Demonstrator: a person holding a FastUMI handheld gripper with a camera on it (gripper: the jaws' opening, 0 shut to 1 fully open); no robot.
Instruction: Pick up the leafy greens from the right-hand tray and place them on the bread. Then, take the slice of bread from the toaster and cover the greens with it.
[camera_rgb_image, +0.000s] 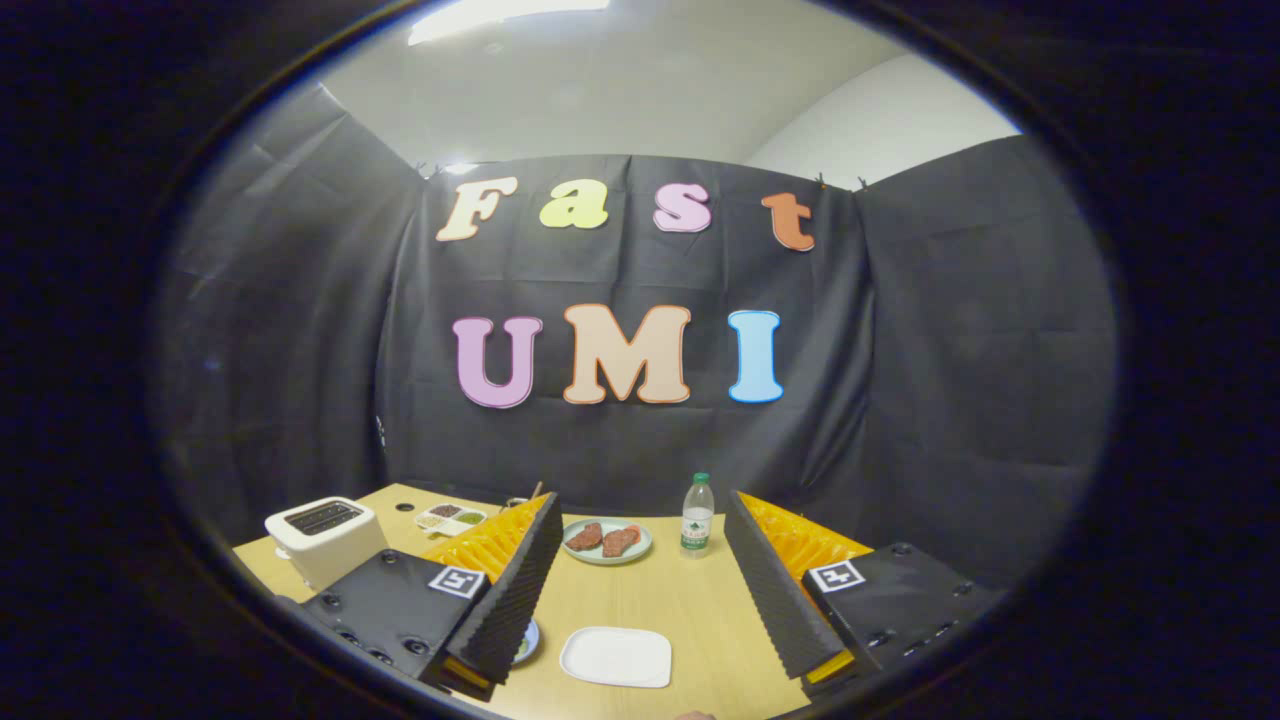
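Table (640, 600): light wood, carries everything, seen from a high, pulled-back pose.

Tool (640, 640): fingers spread wide, nothing between them, held well above the table.

Toaster (322, 538): white, at about 10 o'clock from the tool, beyond the left finger. Slot dark; cannot tell whether a slice sits in it.

White square plate (616, 657): between the fingers, near 6 o'clock. Surface reads plain white; no bread or greens made out on it.

Round plate (607, 541): at 12 o'clock beyond the fingers, holding two reddish-brown pieces.

Divided tray (450, 518): at 11 o'clock, just behind the left finger, dark and green fillings, too small to name.

Bottle (697, 514): upright, at 1 o'clock beside the round plate.

Small dish (528, 643): peeks out beside the left fingertip, a green trace on it; possibly the greens, not certain.

Judgement: tool hangs free and empty, so no carry is in hand. Stage not settled. Any pick would call for a descent and closing on soft leaves gently.
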